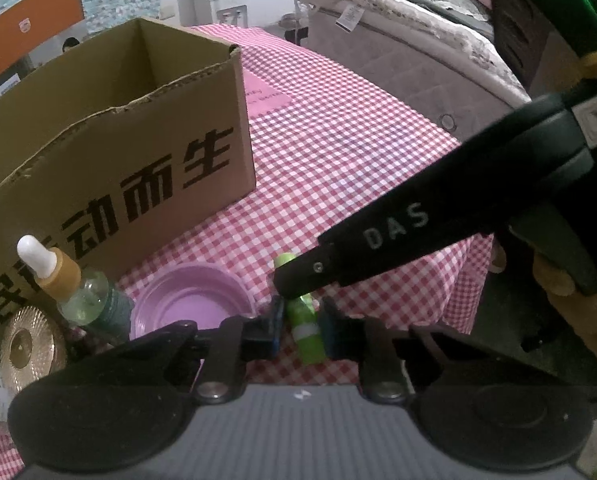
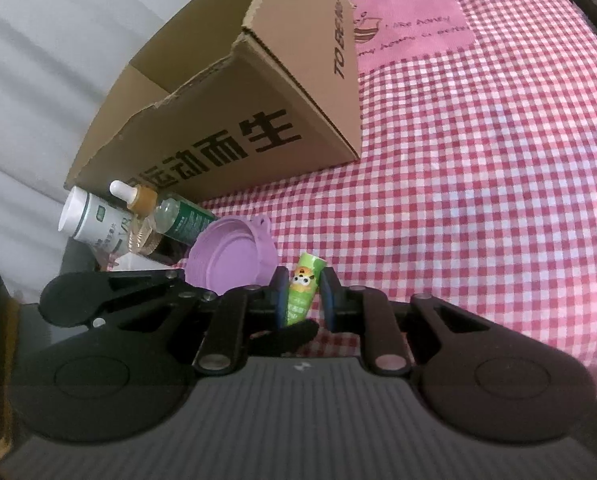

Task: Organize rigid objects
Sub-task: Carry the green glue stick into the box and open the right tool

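A: What's the surface?
B: A tabletop (image 2: pixel 478 184) under pink gingham cloth, with an open cardboard box (image 2: pixel 234 120) at its left.

A: The jaws?
B: The left gripper (image 1: pixel 300 330) and the right gripper (image 2: pixel 303 298) both stand part-open around the green tube (image 2: pixel 303 286); whether either pinches it, I cannot tell.

A: Containers?
B: A purple bowl (image 2: pixel 228 262) sits just left of the tube; the box's inside is hidden.

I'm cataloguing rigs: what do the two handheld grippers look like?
Both grippers, left gripper and right gripper, share a grey ribbed body, black linkage arms with round pivots, and blue finger pads. Seen from the left wrist, the right gripper's black casing reads "DAS"; a green light glows above.
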A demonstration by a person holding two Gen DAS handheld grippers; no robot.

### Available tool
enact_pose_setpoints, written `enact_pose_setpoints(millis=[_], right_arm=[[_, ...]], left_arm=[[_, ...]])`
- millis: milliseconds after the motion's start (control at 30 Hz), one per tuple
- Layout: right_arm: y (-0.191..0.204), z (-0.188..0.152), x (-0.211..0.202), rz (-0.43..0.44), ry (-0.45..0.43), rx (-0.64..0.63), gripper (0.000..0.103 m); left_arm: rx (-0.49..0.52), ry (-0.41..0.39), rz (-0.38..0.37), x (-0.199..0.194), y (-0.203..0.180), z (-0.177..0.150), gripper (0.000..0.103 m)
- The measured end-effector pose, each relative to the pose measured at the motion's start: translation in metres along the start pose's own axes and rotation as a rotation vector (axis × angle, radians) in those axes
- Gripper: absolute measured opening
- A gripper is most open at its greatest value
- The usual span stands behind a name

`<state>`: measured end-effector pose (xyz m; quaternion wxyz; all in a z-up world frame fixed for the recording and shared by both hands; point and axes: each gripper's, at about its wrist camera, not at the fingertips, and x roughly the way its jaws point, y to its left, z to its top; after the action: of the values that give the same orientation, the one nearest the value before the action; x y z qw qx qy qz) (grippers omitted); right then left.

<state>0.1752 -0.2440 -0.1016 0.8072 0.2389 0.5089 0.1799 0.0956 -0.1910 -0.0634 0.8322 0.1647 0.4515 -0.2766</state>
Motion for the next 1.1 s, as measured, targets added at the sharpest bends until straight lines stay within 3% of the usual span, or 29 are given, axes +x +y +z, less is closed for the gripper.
enact_pose_setpoints(millis=[200,333,500,633,800,933,1100], right_arm=[[-0.003,-0.008,-0.035,0.029,-0.043,0.015,0.016],[0.017,-0.008,-0.069,0.053,-0.106,-0.026,0.016],[0.058,0.017,-0.095,0.111,-0.189,-0.121,0.016],[0.096,0.049,-0.096,0.172,-0.217,-0.211,0.016],[0.136,0.102,-0.056,0.217,-0.155,-0.264,0.016],[0.151,0.148,0.005,0.225,-0.014,-0.212,0.016],[0.152,0.177,0.08,0.215,0.157,-0.099,0.016]], left_arm=[[0.0,-0.067,0.013,-0.025,-0.001,0.003,0.019],[-0.013,-0.147,0.035,-0.058,0.006,0.009,0.019],[-0.042,-0.25,0.112,-0.106,0.031,0.022,0.019],[-0.088,-0.286,0.169,-0.132,0.067,0.035,0.019],[-0.196,-0.227,0.183,-0.135,0.133,0.051,0.019],[-0.277,-0.112,0.18,-0.103,0.183,0.061,0.019],[-0.348,0.023,0.18,-0.061,0.232,0.061,0.018]])
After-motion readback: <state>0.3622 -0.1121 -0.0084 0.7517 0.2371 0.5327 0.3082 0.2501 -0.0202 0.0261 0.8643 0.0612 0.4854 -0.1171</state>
